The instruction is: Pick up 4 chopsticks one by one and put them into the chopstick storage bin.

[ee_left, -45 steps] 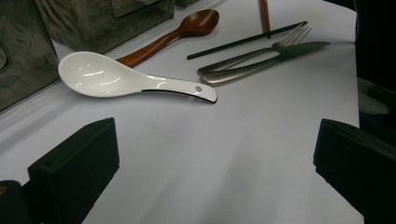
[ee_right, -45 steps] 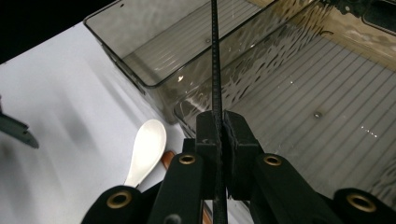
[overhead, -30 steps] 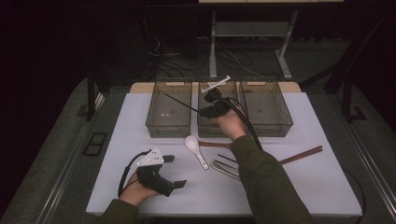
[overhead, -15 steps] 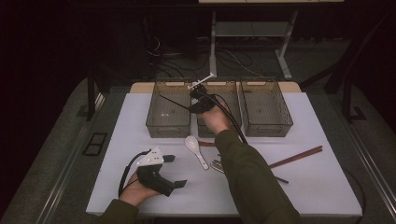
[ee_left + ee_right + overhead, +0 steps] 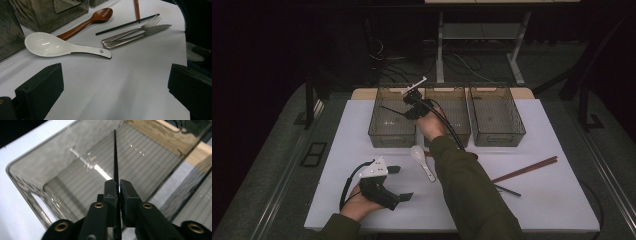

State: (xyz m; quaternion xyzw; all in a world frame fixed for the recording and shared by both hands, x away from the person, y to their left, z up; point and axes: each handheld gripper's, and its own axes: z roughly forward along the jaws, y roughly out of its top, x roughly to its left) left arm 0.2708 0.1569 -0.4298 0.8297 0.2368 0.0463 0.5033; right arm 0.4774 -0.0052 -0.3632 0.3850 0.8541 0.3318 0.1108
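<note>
Black chopstick (image 5: 115,162) points into left bin (image 5: 30,170) (long axis level-ish).

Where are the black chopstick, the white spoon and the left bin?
black chopstick (image 5: 115,160), right gripper view, mid shaft.
white spoon (image 5: 45,46), left gripper view, bowl.
left bin (image 5: 373,131), high view, left wall.

High view looks down on the whole table (image 5: 562,210); gripper views sit close, the left one sharing its spoon (image 5: 62,48).
</note>
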